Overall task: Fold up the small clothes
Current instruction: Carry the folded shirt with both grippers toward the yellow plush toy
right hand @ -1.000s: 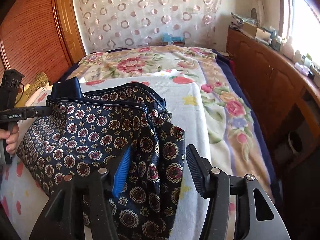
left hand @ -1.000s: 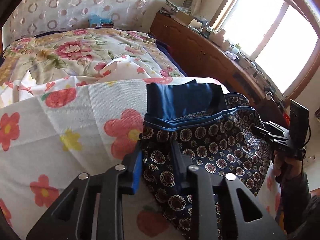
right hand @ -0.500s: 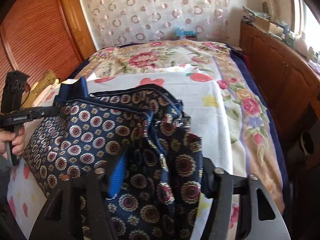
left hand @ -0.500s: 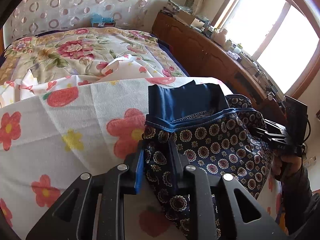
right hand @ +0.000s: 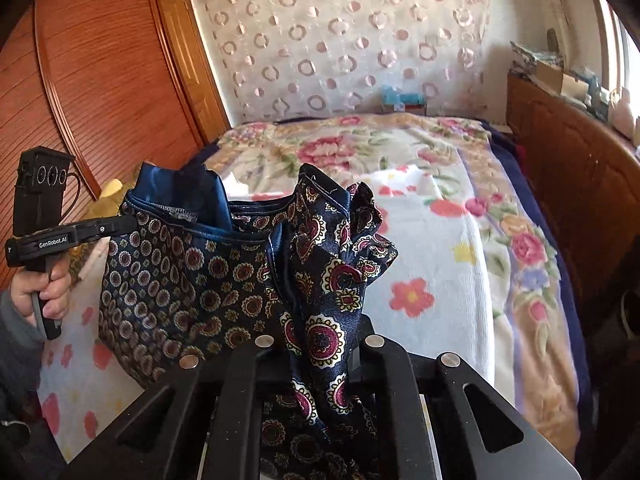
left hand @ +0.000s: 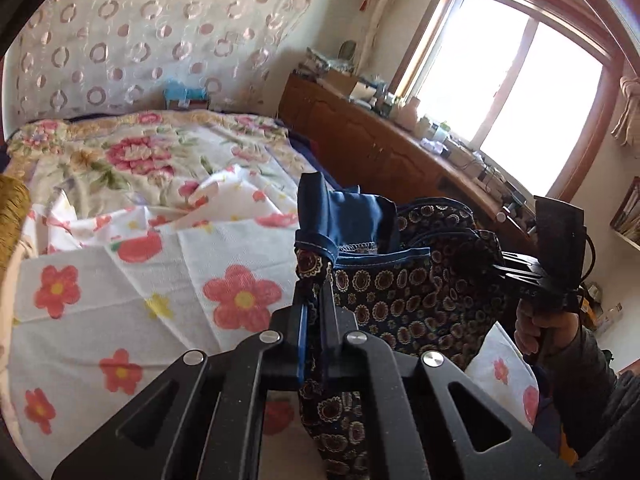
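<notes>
A small navy garment (left hand: pixel 404 296) with a red and cream medallion print and a plain blue lining hangs in the air over the bed, stretched between both grippers. My left gripper (left hand: pixel 314 300) is shut on its left waistband corner. My right gripper (right hand: pixel 320 320) is shut on a bunched fold of the same garment (right hand: pixel 188 280) at the other end. In the left wrist view the right gripper (left hand: pixel 524 276) shows at the garment's right edge. In the right wrist view the left gripper (right hand: pixel 120 224) shows at its left edge.
Under the garment lies a white cloth with red flowers (left hand: pixel 120 304) on a floral bedspread (right hand: pixel 360 152). A wooden cabinet with clutter (left hand: pixel 392 148) runs along the right side below a window. A wooden wardrobe (right hand: pixel 100 92) stands at the left.
Both grippers closed on the garment and lifted it off the bed; the right jaws were open a second ago. The garment now hangs bunched and higher between them.
</notes>
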Demonstrator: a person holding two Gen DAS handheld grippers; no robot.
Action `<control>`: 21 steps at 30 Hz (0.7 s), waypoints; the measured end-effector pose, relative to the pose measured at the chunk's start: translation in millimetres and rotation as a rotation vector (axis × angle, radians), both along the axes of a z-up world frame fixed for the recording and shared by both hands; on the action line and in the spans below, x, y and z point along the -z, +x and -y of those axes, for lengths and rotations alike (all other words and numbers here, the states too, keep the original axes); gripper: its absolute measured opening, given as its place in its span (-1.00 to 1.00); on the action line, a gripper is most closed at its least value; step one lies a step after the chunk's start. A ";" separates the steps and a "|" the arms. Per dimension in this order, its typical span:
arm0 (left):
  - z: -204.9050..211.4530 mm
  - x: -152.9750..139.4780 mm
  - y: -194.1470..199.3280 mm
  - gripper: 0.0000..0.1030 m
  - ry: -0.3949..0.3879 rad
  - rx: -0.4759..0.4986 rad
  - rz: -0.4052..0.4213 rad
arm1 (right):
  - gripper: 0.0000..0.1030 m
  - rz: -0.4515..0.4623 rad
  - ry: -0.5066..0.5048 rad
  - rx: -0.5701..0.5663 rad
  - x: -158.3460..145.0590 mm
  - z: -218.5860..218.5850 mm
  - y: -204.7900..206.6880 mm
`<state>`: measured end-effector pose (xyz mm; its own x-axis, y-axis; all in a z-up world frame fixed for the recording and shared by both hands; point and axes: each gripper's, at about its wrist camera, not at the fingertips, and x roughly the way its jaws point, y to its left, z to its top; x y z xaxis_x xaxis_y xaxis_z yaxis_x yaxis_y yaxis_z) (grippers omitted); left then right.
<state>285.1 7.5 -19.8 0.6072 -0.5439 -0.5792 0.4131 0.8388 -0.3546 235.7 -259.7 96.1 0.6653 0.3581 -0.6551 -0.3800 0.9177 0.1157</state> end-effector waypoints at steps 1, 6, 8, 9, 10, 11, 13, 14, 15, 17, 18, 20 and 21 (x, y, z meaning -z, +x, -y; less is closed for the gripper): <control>-3.9 -4.3 -3.7 -0.90 0.005 -0.011 0.017 | -0.76 0.018 0.000 -0.009 -3.6 -3.9 -1.2; -32.6 -20.0 -21.3 -0.90 0.029 -0.080 0.082 | -0.77 0.083 -0.003 -0.085 -6.8 -25.2 -12.0; -47.7 -24.9 -27.6 -0.90 0.031 -0.110 0.097 | -0.77 0.095 -0.014 -0.117 -8.4 -38.5 -11.7; -53.2 -26.5 -29.0 -0.90 0.032 -0.123 0.103 | -0.77 0.101 -0.020 -0.135 -9.4 -46.4 -10.4; -61.2 -29.0 -32.7 -0.90 0.031 -0.140 0.113 | -0.77 0.106 -0.027 -0.150 -9.4 -51.8 -7.1; -68.1 -30.5 -34.8 -0.90 0.031 -0.155 0.123 | -0.77 0.110 -0.033 -0.166 -10.7 -59.4 -4.7; -84.7 -32.9 -41.1 -0.90 0.029 -0.191 0.142 | -0.77 0.128 -0.041 -0.200 -14.4 -72.6 2.4; -95.7 -35.0 -46.0 -0.90 0.027 -0.212 0.151 | -0.77 0.135 -0.042 -0.214 -15.7 -79.0 6.2; -101.5 -35.5 -47.5 -0.90 0.026 -0.225 0.156 | -0.77 0.142 -0.042 -0.233 -17.7 -87.8 9.7; -119.6 -37.6 -54.3 -0.90 0.019 -0.265 0.168 | -0.77 0.159 -0.051 -0.264 -20.8 -103.1 17.8; -129.0 -38.6 -58.4 -0.90 0.018 -0.286 0.176 | -0.77 0.165 -0.053 -0.285 -22.6 -112.2 22.0; -146.4 -39.8 -66.8 -0.90 0.018 -0.330 0.193 | -0.77 0.180 -0.063 -0.327 -26.7 -130.9 30.8; -156.7 -39.9 -70.4 -0.90 0.019 -0.357 0.201 | -0.77 0.189 -0.072 -0.348 -28.4 -141.4 35.7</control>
<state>214.7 164.2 20.0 0.8582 -0.2684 -0.4374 0.1540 0.9477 -0.2795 271.5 -118.2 124.5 0.6233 0.5413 -0.5644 -0.6783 0.7334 -0.0457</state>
